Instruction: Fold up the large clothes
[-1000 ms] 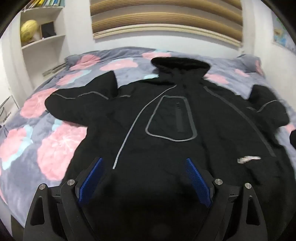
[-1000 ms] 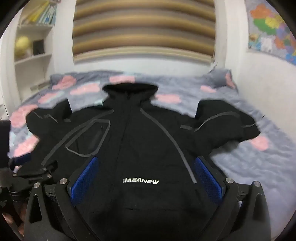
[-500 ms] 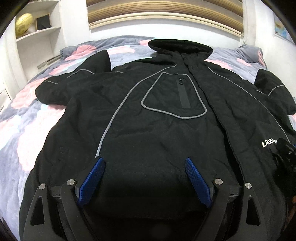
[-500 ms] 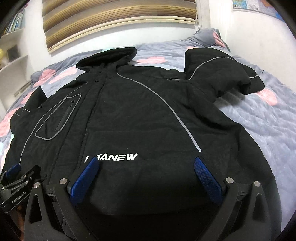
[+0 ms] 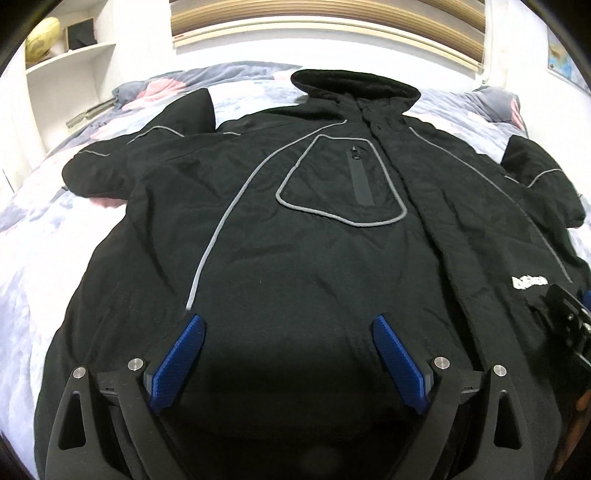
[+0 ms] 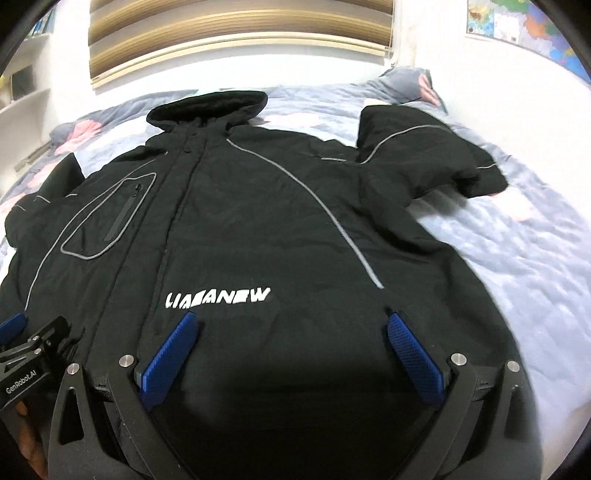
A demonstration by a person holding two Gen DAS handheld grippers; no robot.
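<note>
A large black hooded jacket [image 5: 295,229] with grey piping lies front-up and spread out on the bed; it also shows in the right wrist view [image 6: 280,229], with a white logo [image 6: 218,297] on its lower right half. Its left sleeve [image 5: 147,158] and right sleeve [image 6: 424,158] lie bent out to the sides. My left gripper [image 5: 288,325] is open and empty, low over the jacket's lower left part. My right gripper [image 6: 291,321] is open and empty, low over the lower right part, just below the logo.
The bed has a grey quilt with pink flowers [image 6: 535,266]. White shelves [image 5: 70,74] stand at the back left, a wooden headboard panel [image 5: 325,22] is on the back wall, and a map [image 6: 517,26] hangs on the right wall.
Both grippers have moved down and closer to the jacket's lower part, so it now fills both views. Both stay open. The jacket has not moved.
</note>
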